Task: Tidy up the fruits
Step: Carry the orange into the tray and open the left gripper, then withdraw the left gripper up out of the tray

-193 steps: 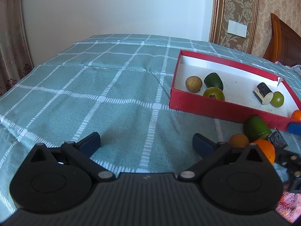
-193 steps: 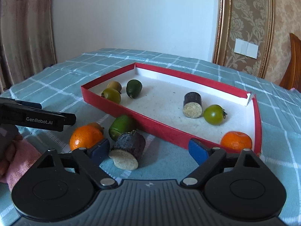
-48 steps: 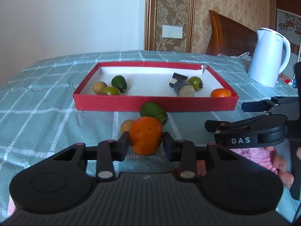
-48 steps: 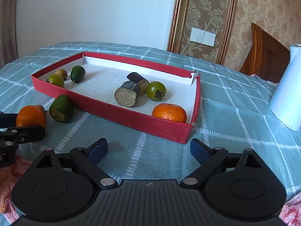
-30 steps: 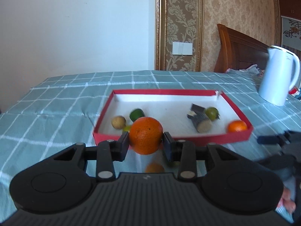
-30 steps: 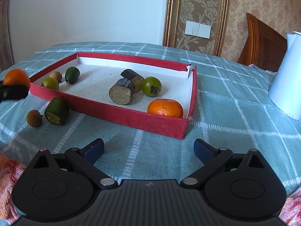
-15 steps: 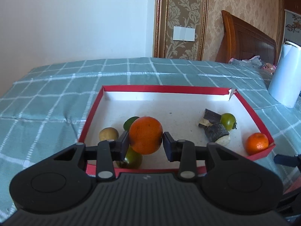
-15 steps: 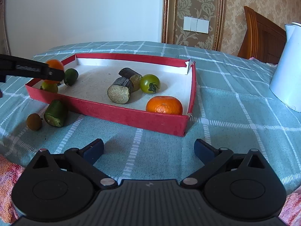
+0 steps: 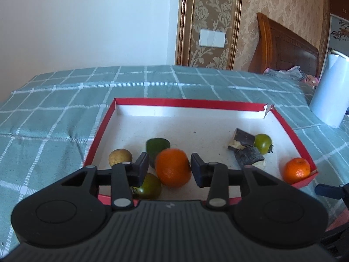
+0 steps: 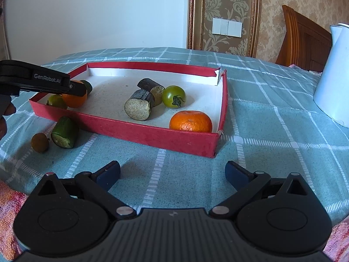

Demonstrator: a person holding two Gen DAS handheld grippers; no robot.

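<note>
Checked green cloth (image 9: 54, 109), red tray (image 9: 187, 103) on it. Left gripper (image 9: 169, 167) has just let go: the orange (image 9: 173, 167) sits loose between its fingers in the tray (gaps both sides); lift straight up to avoid nudging it. Right gripper (image 10: 172, 173) wide, empty.

White kettle (image 10: 333, 76) on checked cloth (image 10: 272, 131); wall switch (image 9: 212, 38); wooden headboard (image 9: 285, 48).

Tray (image 9: 290, 128): red walls, white speckled floor. Cloth (image 10: 272, 144): teal, white grid check. Oranges (image 9: 173, 167) (image 10: 190, 121): orange. Tomato (image 10: 173, 96): green. Cut cylinders (image 10: 139, 103): dark skin, beige face. Kettle (image 10: 333, 76): white. Gripper (image 10: 172, 174) pads (image 10: 233, 173): blue, body black.
</note>
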